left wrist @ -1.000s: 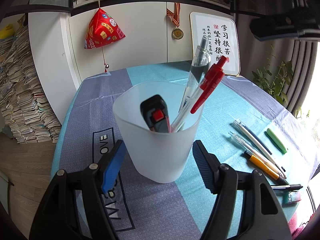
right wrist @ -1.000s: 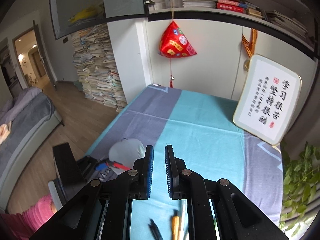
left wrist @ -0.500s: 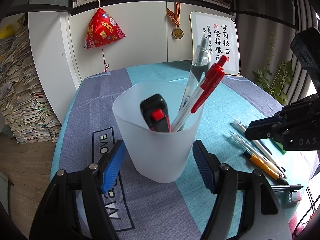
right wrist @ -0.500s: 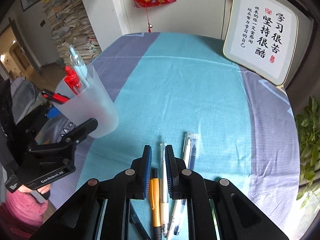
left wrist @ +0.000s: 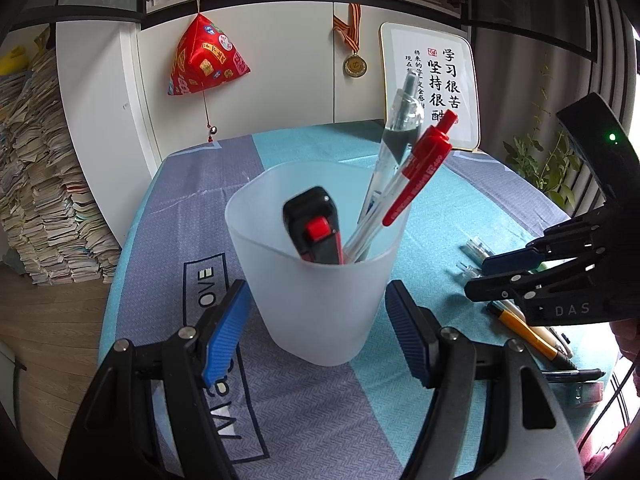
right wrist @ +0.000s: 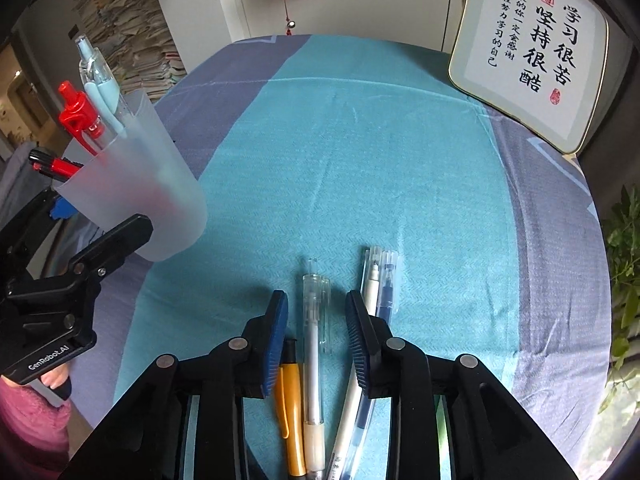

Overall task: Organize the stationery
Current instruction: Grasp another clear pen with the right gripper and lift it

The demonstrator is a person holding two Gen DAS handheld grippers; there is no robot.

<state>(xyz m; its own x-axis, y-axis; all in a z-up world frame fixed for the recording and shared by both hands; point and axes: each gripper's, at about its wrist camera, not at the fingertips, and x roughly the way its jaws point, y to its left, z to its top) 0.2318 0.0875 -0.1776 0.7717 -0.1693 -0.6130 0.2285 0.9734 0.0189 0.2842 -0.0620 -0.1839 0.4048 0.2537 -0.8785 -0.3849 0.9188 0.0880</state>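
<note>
The clear pen (right wrist: 313, 344) lies on the blue cloth of the surface (right wrist: 360, 152), between the spreading pads of the right tool (right wrist: 316, 336), which do not touch it. An orange pen (right wrist: 290, 408) and two more pens lie just beside it. The left tool (left wrist: 320, 328) is clamped on the frosted cup (left wrist: 316, 280), which holds a red pen (left wrist: 416, 172) and a cutter (left wrist: 316, 232).
</note>
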